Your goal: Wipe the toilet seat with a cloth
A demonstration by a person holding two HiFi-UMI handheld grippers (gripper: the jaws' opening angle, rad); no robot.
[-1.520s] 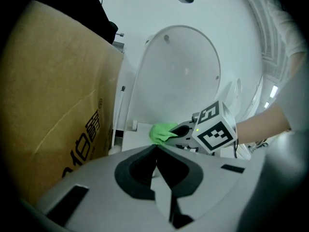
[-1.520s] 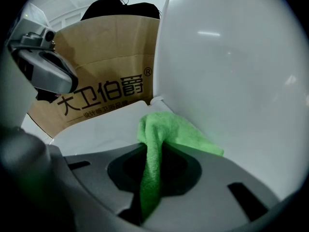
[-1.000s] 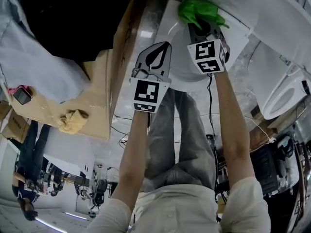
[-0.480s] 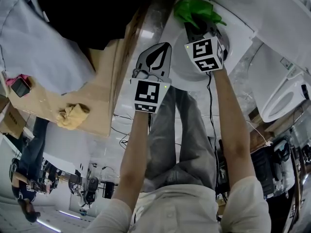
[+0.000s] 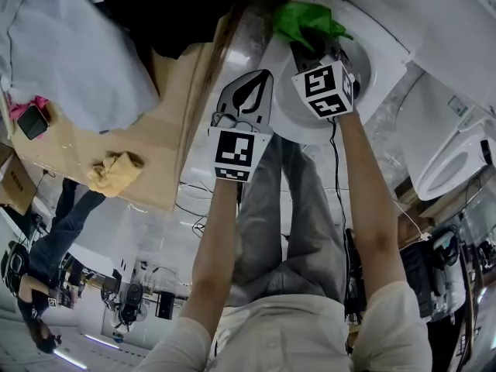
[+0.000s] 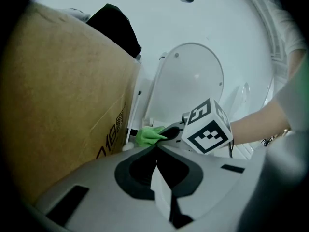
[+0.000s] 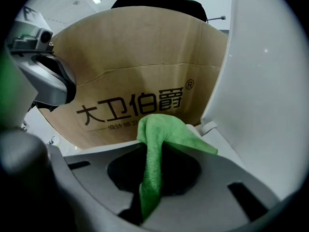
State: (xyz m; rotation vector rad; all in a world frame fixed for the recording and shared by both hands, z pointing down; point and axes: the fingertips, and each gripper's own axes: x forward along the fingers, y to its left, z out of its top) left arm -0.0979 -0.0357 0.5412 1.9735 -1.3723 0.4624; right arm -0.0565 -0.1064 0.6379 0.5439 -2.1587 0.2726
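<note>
i'm watching the right gripper (image 5: 308, 43) (image 7: 147, 192) pinching a green cloth (image 5: 304, 18) (image 7: 161, 132); its jaws are pressed onto a fold of the fabric, and the rest is bunching up over the tips. the cloth is sitting at the back corner of the toilet seat (image 5: 298, 122) (image 7: 224, 144), close to where the raised lid (image 6: 193, 79) (image 7: 270, 81) is standing upright, and just beside the printed cardboard box (image 5: 159, 149) (image 6: 63, 91) (image 7: 137, 76).

the left gripper (image 5: 260, 82) (image 6: 155, 151) is hovering with its jaws pressed together on nothing, a little nearer to me than the right one, over the gap between box and toilet. from its camera i'm seeing the cloth (image 6: 148, 135) poking out past the right gripper (image 6: 169, 131).

farther out, a crumpled yellow rag (image 5: 112, 178) is lying on the box, and a second white toilet (image 5: 453, 157) is standing off to the right.
</note>
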